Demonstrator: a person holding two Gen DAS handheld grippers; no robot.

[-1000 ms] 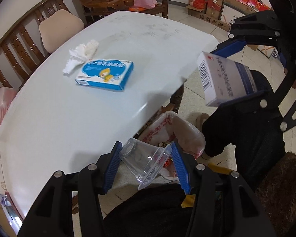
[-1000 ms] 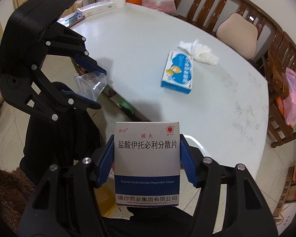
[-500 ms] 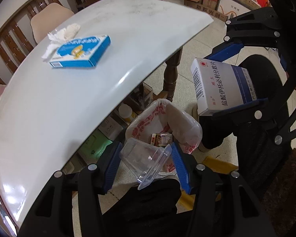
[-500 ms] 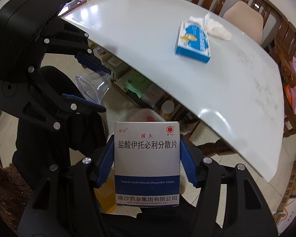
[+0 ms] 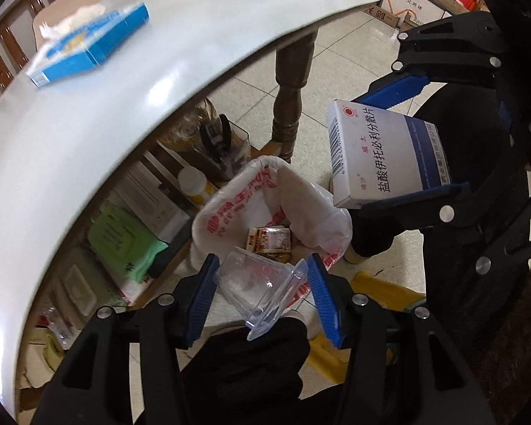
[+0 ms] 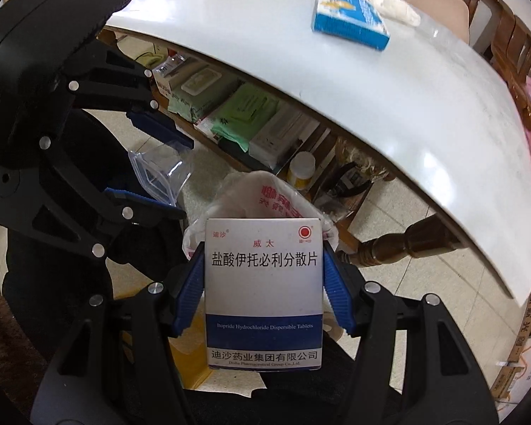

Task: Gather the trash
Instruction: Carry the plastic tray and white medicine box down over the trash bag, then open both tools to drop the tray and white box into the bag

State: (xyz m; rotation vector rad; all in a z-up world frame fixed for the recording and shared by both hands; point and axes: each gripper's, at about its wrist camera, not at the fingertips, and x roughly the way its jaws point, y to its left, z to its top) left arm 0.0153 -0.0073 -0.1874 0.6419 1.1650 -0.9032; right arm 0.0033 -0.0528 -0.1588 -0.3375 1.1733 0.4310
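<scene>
My left gripper (image 5: 262, 294) is shut on a clear plastic container (image 5: 262, 288), tilted, just above a bin lined with a white bag with red print (image 5: 230, 209); a small printed packet (image 5: 269, 239) lies inside the bag. My right gripper (image 6: 263, 283) is shut on a white and blue medicine box (image 6: 263, 290), also seen at the right of the left wrist view (image 5: 386, 156), beside and above the bag (image 6: 276, 194). On the white table (image 5: 88, 124) lie a blue box (image 5: 88, 46) and a crumpled tissue (image 5: 74, 21).
The bin stands on the tiled floor next to a turned wooden table leg (image 5: 293, 99). A shelf under the table holds green packets (image 5: 124, 241), boxes and a white jar (image 5: 194, 184). Wooden chairs (image 6: 513, 35) stand behind the table. A dark-clothed leg (image 5: 244, 361) is under the grippers.
Both grippers have sunk below the table's edge toward the lined bin, each keeping its grip. The bag's inside and the shelf under the table have come into view.
</scene>
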